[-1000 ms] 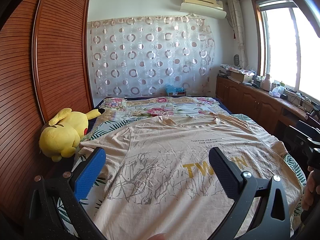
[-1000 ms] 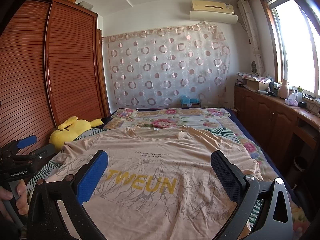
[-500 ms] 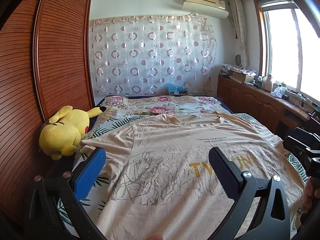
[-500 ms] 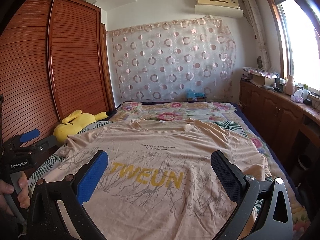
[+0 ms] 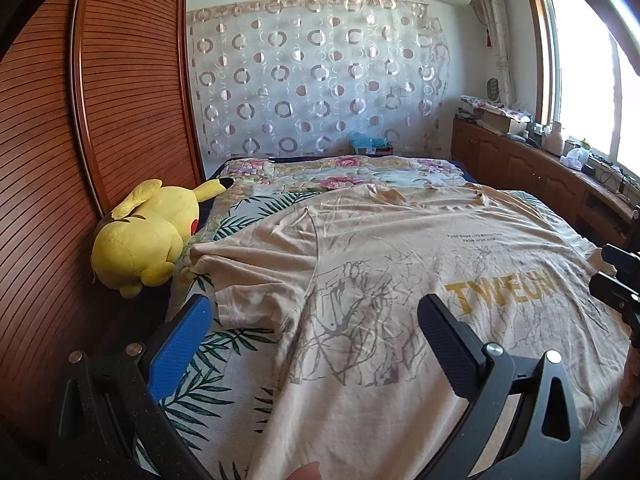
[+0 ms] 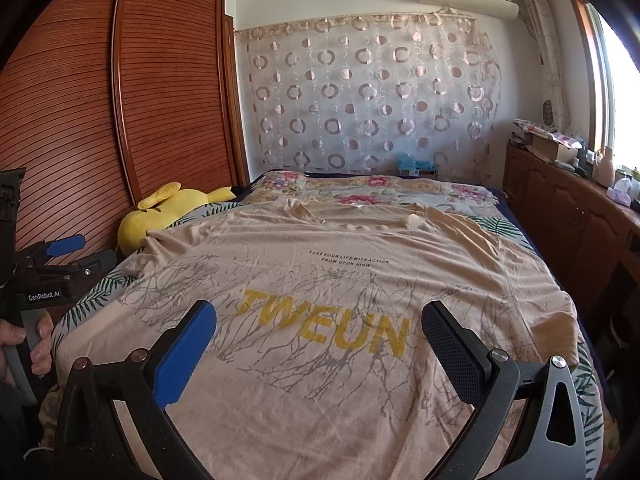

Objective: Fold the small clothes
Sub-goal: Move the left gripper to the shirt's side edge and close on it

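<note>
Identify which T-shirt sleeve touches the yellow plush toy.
The left sleeve of the beige T-shirt: its tip meets the Pikachu plush; the right sleeve lies far away.

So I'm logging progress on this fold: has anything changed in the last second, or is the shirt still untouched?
Only the views shifted: the left gripper swung left, toward the shirt's sleeve, and the right gripper eased slightly back. Nothing was gripped or released; both stay open. The beige printed T-shirt still lies flat and unfolded on the floral bedspread, and the yellow plush toy hasn't moved.
</note>
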